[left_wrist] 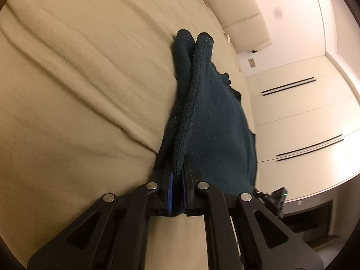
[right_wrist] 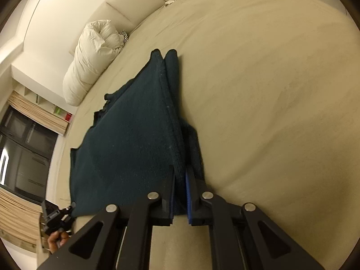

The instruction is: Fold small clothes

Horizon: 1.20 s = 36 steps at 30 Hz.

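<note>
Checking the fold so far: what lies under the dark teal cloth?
Under the dark teal cloth only the beige bedsheet shows around it; anything beneath is covered. Both tools grip its edge.

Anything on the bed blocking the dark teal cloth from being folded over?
Nothing visible. Both claws, left and right, already pinch the cloth edge. The beige bed sheet beside it is bare; the white duvet roll lies well off by the headboard.
</note>
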{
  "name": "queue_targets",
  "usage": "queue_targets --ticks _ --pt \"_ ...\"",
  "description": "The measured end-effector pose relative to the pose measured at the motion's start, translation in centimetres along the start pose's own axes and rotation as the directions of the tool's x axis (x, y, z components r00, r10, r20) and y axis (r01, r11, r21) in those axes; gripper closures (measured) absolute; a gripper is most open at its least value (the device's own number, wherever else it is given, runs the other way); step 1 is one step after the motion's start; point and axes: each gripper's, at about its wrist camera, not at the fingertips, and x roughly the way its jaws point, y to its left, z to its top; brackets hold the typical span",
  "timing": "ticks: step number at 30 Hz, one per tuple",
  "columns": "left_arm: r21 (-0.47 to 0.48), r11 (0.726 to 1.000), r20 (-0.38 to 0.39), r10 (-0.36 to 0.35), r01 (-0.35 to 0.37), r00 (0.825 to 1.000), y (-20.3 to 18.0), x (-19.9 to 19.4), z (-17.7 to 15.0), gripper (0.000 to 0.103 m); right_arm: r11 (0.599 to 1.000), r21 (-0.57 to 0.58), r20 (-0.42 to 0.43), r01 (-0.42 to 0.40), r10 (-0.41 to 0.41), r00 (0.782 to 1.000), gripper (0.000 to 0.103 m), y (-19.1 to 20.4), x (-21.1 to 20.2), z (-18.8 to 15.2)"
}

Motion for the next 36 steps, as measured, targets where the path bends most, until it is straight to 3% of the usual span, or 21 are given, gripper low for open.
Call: queue_targets --ticks 2,4,6,8,10,12,15,17,20,22,23,25,27,28,30,31,36 --pt "-0.006 1.0 0.001 0.007 -0.007 1.0 0.0 -0.8 -0.2 0.097 0.999 0.02 0.001 -0.027 0.027 1.0 0.088 -0.2 -0.5 0.2" --pt "-0.002 0.999 0.002 0.037 -0.037 0.999 -0.1 -2.1 -0.4 0.096 1.0 0.01 0.035 -0.003 0.003 0.999 0.08 0.3 -1.5 0.4" --pt "0.001 0.995 0.015 0.096 -0.096 0.995 -0.2 -3.5 -0.5 0.095 1.0 0.005 0.102 0.03 -0.031 0.994 0.05 1.0 -2.7 0.6" --pt "0.022 0.987 0.063 0.16 -0.162 0.985 -1.2 -5.5 0.0 0.096 0.997 0.003 0.152 0.079 -0.078 0.985 0.048 1.7 -3.6 1.0" --pt "0.093 0.982 0.108 0.156 -0.167 0.982 -3.7 -6.4 0.8 0.096 0.999 -0.024 0.176 0.047 -0.042 0.984 0.048 3.1 -3.9 1.6" --pt "0.213 0.96 0.136 0.157 -0.183 0.978 -7.8 -5.7 1.9 0.096 0.998 -0.07 0.18 0.003 0.01 0.984 0.048 5.3 -3.3 2.3" --pt "0.397 0.904 0.119 0.122 -0.16 0.985 -14.4 -1.4 3.2 0.095 0.983 -0.122 0.118 -0.138 0.152 0.981 0.048 9.0 -0.4 3.2" --pt "0.504 0.849 0.121 0.11 -0.157 0.987 -18.1 2.9 3.9 0.095 0.963 -0.133 0.055 -0.235 0.244 0.968 0.048 11.3 2.6 3.7" --pt "0.523 0.834 0.1 0.145 -0.177 0.984 -19.7 9.3 5.6 0.095 0.942 -0.128 -0.037 -0.31 0.308 0.951 0.048 13.8 7.5 4.2" --pt "0.528 0.81 0.119 0.228 -0.256 0.966 -19.2 12.7 6.7 0.095 0.929 -0.105 -0.116 -0.354 0.343 0.932 0.048 15.2 11.2 4.4" --pt "0.515 0.808 0.11 0.269 -0.286 0.957 -18.3 14.2 7.2 0.095 0.921 -0.096 -0.164 -0.377 0.359 0.919 0.048 15.8 13.4 4.5" --pt "0.473 0.821 0.093 0.314 -0.319 0.945 -15.9 15.3 8.2 0.095 0.928 -0.095 -0.181 -0.359 0.339 0.923 0.054 16.0 15.5 4.8" --pt "0.433 0.841 0.11 0.309 -0.326 0.945 -13.2 14.2 9.3 0.096 0.925 -0.078 -0.17 -0.373 0.356 0.919 0.065 15.5 16.4 5.7" --pt "0.399 0.864 0.107 0.29 -0.308 0.951 -11.9 13.5 9.9 0.096 0.922 -0.053 -0.153 -0.384 0.372 0.915 0.068 14.8 16.3 6.4" --pt "0.338 0.905 0.093 0.243 -0.26 0.966 -10.1 12.3 11.1 0.096 0.921 0.031 -0.077 -0.387 0.389 0.918 0.074 12.1 15.7 8.2" --pt "0.318 0.913 0.099 0.237 -0.256 0.966 -9.5 11.7 11.6 0.096 0.923 0.062 -0.039 -0.38 0.383 0.923 0.074 11.0 15.4 8.9" --pt "0.258 0.923 0.162 0.249 -0.285 0.955 -7.9 9.2 12.8 0.096 0.936 0.221 0.189 -0.272 0.233 0.954 0.097 3.1 11.4 11.7"
